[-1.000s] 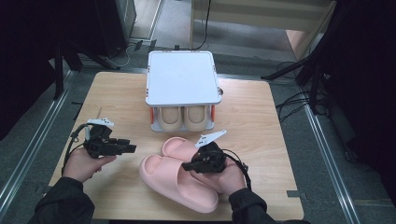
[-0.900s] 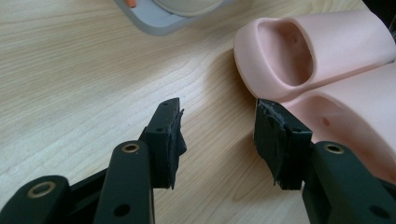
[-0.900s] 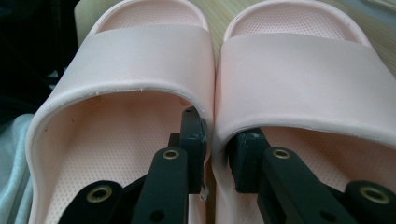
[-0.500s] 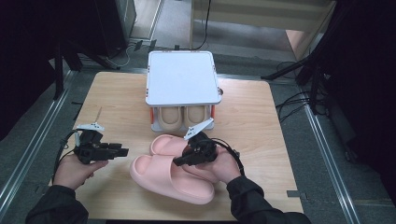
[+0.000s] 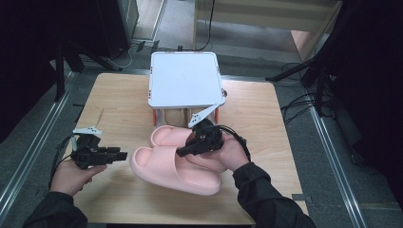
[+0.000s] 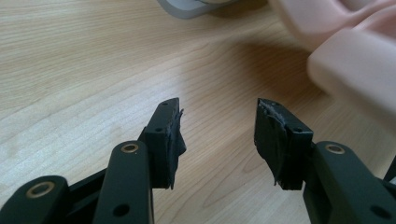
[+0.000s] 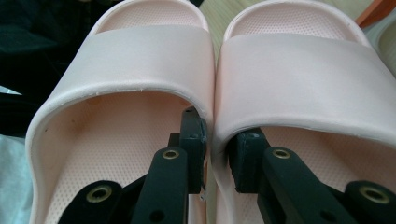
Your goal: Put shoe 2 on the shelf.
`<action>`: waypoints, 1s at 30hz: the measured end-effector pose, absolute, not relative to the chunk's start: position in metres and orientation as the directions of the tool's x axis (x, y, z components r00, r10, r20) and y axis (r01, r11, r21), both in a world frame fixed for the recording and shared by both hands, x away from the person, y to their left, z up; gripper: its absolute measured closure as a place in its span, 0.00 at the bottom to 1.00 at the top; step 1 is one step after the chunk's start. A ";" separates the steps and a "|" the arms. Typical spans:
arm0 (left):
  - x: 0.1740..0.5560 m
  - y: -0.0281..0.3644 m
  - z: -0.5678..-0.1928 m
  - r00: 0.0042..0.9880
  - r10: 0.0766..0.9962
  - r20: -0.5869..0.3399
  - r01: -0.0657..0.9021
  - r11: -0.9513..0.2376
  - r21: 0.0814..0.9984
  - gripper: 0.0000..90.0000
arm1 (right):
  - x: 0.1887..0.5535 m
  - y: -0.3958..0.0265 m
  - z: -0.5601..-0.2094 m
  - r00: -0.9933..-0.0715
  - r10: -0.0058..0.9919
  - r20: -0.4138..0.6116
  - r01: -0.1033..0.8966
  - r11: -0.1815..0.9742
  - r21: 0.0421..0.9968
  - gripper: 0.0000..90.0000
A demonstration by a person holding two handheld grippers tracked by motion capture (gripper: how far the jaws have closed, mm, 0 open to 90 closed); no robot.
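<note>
High view: pair of pink slippers (image 5: 178, 159) side by side, lifted off the table (image 5: 266, 118) near the middle of its near half, clamped by the right gripper (image 5: 183, 152) at their touching inner walls. Left gripper (image 5: 121, 155) near the left edge, well apart from the pair, grasping nothing. White-topped rack (image 5: 184, 78) at the far edge, more footwear in shadow under it.

Left gripper view: jaws released and spread over bare wood, pink slipper at upper right, not between them.

Right gripper view: one jaw inside each slipper, pinching both inner walls together.

Step in hand, by judgement: carrying the pair toward the rack. Next move calls for holding the pinch firm, keeping both level, and aiming at a free shelf slot.
</note>
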State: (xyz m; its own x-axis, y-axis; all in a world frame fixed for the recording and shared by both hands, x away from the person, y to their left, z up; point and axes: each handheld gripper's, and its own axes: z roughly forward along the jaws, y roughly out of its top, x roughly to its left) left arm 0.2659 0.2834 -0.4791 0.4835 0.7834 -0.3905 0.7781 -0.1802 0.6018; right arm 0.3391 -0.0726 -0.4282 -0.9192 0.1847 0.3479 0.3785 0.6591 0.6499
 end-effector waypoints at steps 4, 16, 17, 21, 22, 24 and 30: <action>0.266 0.283 -0.479 0.484 0.783 -0.390 0.777 -0.179 0.604 0.57 | 0.339 -0.073 -0.416 -0.921 0.169 0.351 0.370 0.663 0.651 0.87; 0.266 0.285 -0.479 0.479 0.783 -0.397 0.781 -0.173 0.601 0.56 | 0.341 -0.079 -0.364 -0.932 0.148 0.331 0.344 0.648 0.680 0.87; 0.266 0.284 -0.479 0.478 0.783 -0.398 0.781 -0.172 0.600 0.56 | 0.342 -0.080 -0.359 -0.933 0.150 0.327 0.343 0.647 0.681 0.87; 0.267 0.284 -0.480 0.481 0.782 -0.397 0.782 -0.177 0.598 0.56 | 0.347 -0.084 -0.347 -0.933 0.143 0.330 0.341 0.639 0.690 0.87; 0.267 0.283 -0.480 0.481 0.780 -0.400 0.783 -0.177 0.596 0.55 | 0.351 -0.086 -0.340 -0.933 0.146 0.330 0.344 0.631 0.696 0.87; 0.267 0.283 -0.481 0.484 0.781 -0.394 0.784 -0.186 0.593 0.55 | 0.353 -0.086 -0.337 -0.931 0.153 0.331 0.350 0.628 0.695 0.87; 0.267 0.282 -0.481 0.483 0.781 -0.396 0.786 -0.186 0.590 0.55 | 0.370 -0.086 -0.308 -0.928 0.225 0.298 0.373 0.604 0.704 0.87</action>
State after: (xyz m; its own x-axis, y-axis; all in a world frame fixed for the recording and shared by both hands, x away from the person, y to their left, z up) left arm 0.2674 0.2820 -0.4812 0.4826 0.7811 -0.3963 0.7856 -0.1860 0.5902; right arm 0.3696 -0.0859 -0.3084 -0.9277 0.2250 0.2979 0.3727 0.6043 0.7042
